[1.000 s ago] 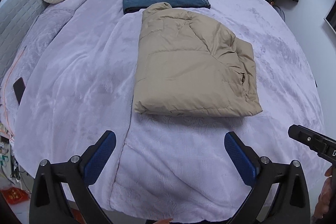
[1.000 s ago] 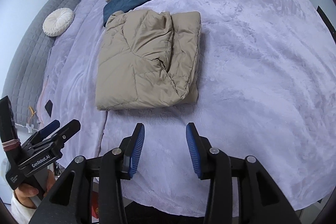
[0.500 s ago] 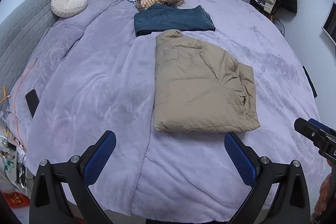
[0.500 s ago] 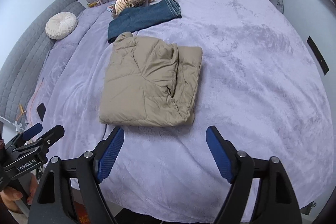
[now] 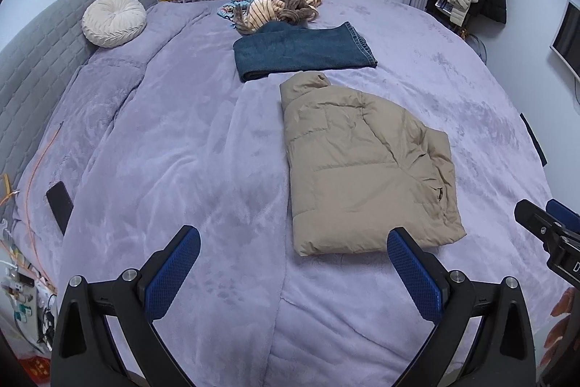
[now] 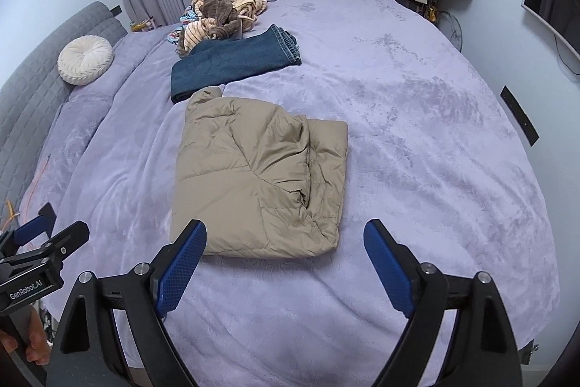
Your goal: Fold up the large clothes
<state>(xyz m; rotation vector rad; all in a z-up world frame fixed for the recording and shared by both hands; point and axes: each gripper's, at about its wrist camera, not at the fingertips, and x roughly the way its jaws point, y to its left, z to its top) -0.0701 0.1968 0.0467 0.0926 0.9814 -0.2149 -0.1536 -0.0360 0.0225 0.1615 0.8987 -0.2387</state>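
Now note that your left gripper (image 5: 293, 263) and right gripper (image 6: 285, 260) both stand apart, empty; the right jaws have just been opening. Folded, the beige puffer jacket (image 6: 259, 184) lies near the bed (image 6: 435, 133) front edge, apparently finished, clearing space.

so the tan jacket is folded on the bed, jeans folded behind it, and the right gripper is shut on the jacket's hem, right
Not quite. The right gripper is open and holds nothing; its jaws have just been opening, as the right wrist view shows. The jacket does lie folded on the bed, with the jeans folded behind it.
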